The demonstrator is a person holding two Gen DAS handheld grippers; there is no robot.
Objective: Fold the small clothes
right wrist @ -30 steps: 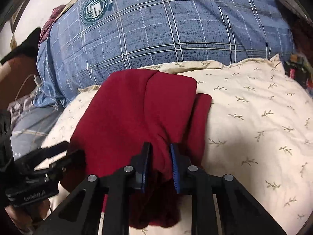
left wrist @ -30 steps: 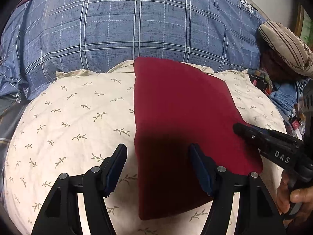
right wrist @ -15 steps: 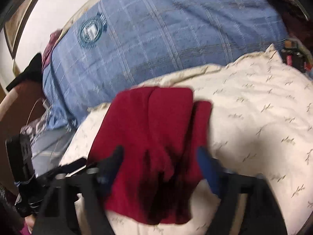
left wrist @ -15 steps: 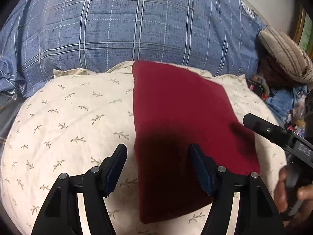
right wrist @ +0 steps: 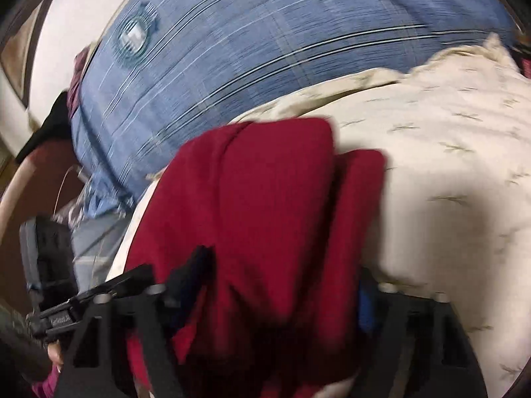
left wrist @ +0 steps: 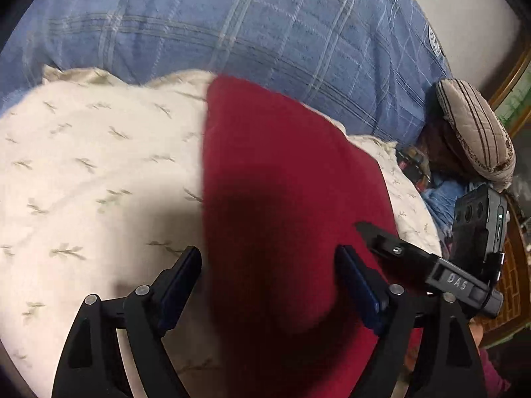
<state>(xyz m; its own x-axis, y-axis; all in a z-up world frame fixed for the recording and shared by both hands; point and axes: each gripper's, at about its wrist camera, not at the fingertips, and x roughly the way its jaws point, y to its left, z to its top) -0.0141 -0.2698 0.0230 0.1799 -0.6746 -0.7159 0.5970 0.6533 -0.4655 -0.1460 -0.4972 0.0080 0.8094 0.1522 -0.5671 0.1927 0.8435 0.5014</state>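
Folded dark-red garment (left wrist: 285, 179) lies on a cream leaf-print pillow (left wrist: 93, 172) before a blue plaid pillow (left wrist: 232, 23). Left gripper (left wrist: 268, 275) has just opened wider, straddling the garment's near end untouched. Right gripper (right wrist: 282, 285), jaws just narrowing, still spread, brackets the cloth without pinching.

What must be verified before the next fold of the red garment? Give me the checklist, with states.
1. The red garment lies on the cream pillow: ok.
2. Left tongs open, jaws just widened, garment edge between them unpinched: ok.
3. Right tongs, jaws just closing around the garment, firm grip: cannot tell, blurred.
4. Layers lie flat and even: not ok, bunched in the right wrist view.
5. Tongs clear of each other: cannot tell.
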